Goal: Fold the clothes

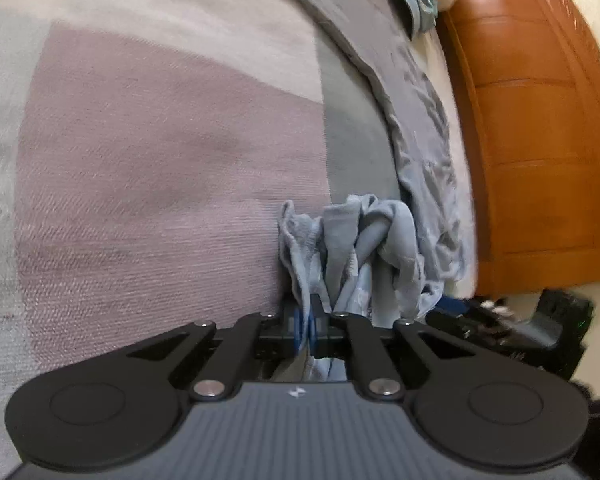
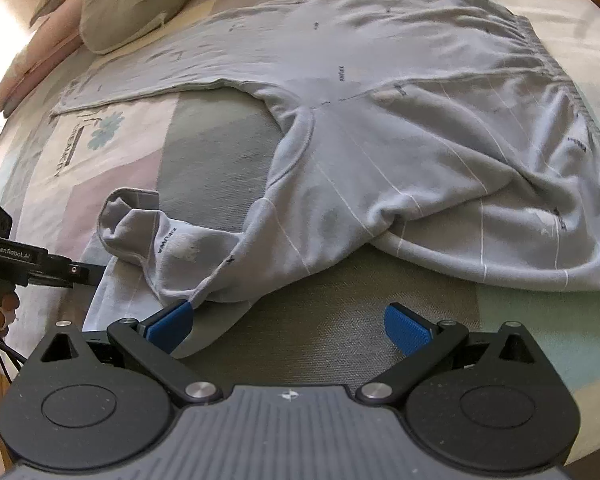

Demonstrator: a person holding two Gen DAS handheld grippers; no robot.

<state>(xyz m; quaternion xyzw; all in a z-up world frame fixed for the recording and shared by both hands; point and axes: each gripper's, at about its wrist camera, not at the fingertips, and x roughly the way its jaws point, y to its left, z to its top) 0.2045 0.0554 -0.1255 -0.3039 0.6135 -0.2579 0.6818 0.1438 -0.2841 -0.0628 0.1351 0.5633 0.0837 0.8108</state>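
A: Trousers (image 2: 400, 128), pale grey with thin white lines and small dark print, lie spread on the patchwork bedspread (image 2: 120, 184); we see the gathered waistband at right and one leg end bunched near the lower left.

B: We note that the left wrist view alone shows the left gripper (image 1: 311, 320), its blue pads pressed together on a bunched fold of that leg, beside an orange wooden panel (image 1: 540, 140).

A: Only the right wrist view shows the whole garment, a pillow (image 2: 132, 4), and the right gripper (image 2: 288, 326), fingers spread wide, gripping nothing, one pad just touching the cloth's edge.
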